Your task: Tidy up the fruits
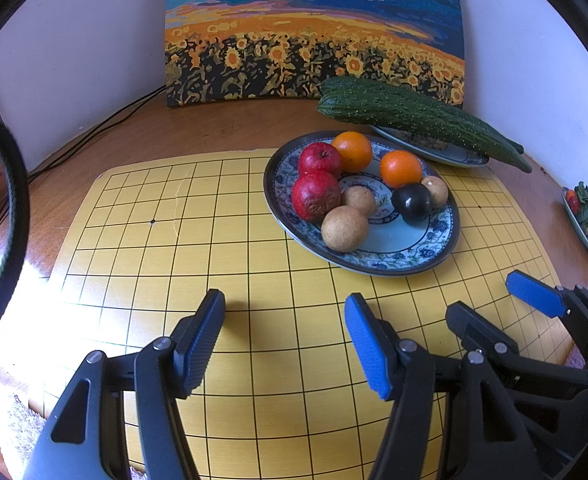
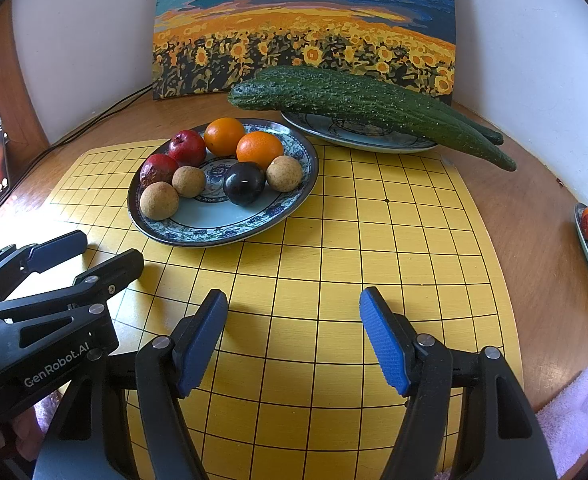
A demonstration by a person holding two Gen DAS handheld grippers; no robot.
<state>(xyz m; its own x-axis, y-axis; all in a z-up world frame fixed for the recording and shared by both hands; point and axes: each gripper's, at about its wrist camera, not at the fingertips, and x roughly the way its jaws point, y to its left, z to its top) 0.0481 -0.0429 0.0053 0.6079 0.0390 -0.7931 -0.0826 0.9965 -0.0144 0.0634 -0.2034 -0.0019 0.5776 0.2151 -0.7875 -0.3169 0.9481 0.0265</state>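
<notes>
Left gripper (image 1: 285, 312) jaws open, right gripper (image 2: 294, 310) likewise, side by side

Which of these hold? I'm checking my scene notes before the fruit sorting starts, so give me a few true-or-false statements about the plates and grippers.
1. The blue-patterned round plate holds two round oranges. True.
2. The long green cucumbers lie on the yellow grid board. False: they rest across a second plate behind it.
3. The right gripper grips the dark round plum. False: its jaws are open and empty.
4. The left gripper is open and empty. True.
</notes>
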